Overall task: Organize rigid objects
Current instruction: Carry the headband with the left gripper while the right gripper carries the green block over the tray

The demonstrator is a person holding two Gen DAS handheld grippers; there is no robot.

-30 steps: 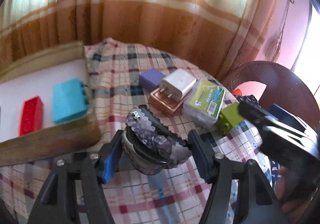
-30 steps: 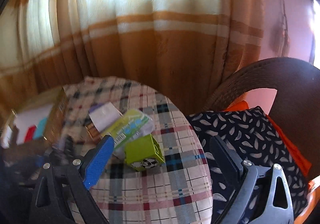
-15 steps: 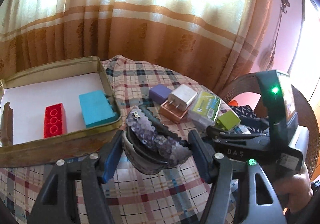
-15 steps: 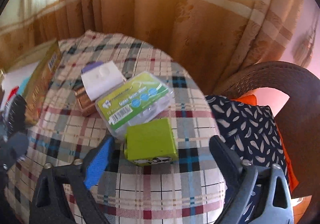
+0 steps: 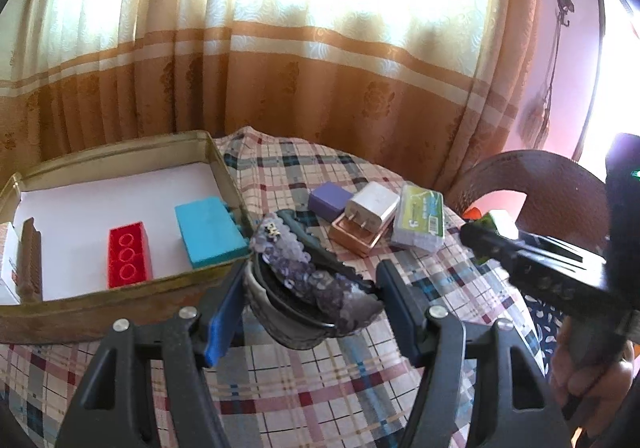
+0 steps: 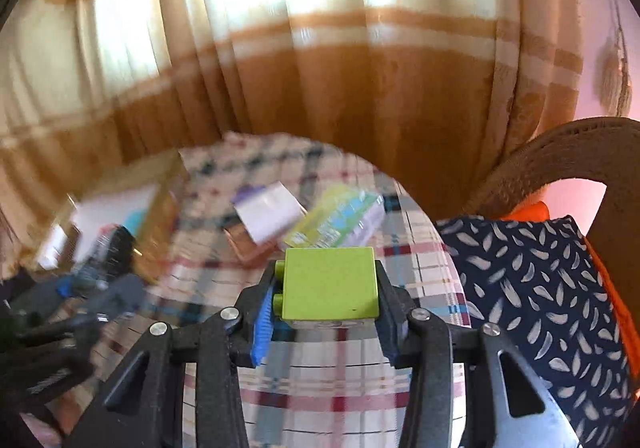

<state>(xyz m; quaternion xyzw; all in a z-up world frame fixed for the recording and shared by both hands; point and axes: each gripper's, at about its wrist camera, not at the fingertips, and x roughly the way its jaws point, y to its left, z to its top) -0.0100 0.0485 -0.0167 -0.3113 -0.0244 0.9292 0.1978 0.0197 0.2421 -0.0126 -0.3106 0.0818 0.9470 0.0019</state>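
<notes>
My left gripper (image 5: 314,288) is shut on a black hair clip (image 5: 298,272) covered in purple sequins, held just right of the gold tin tray (image 5: 224,171). In the tray lie a red brick (image 5: 129,264) and a teal block (image 5: 210,234). In the right wrist view my right gripper (image 6: 328,288) has a lime-green block (image 6: 330,282) between its closing jaws, both pads against its sides. A purple block (image 5: 330,199), a white charger (image 5: 374,205), a copper box (image 5: 352,240) and a clear case with a green label (image 5: 420,221) lie on the checked cloth.
A brown ridged piece (image 5: 30,260) lies at the tray's left end. A curtain (image 5: 320,87) hangs behind the table. A wicker chair (image 6: 560,163) with a dark patterned cushion (image 6: 528,288) stands at the right. A hand (image 5: 588,368) holds the right gripper.
My right gripper moved in over the green block and its jaws came together on it. My left gripper, still holding the hair clip, shifted so more of the tray shows.
</notes>
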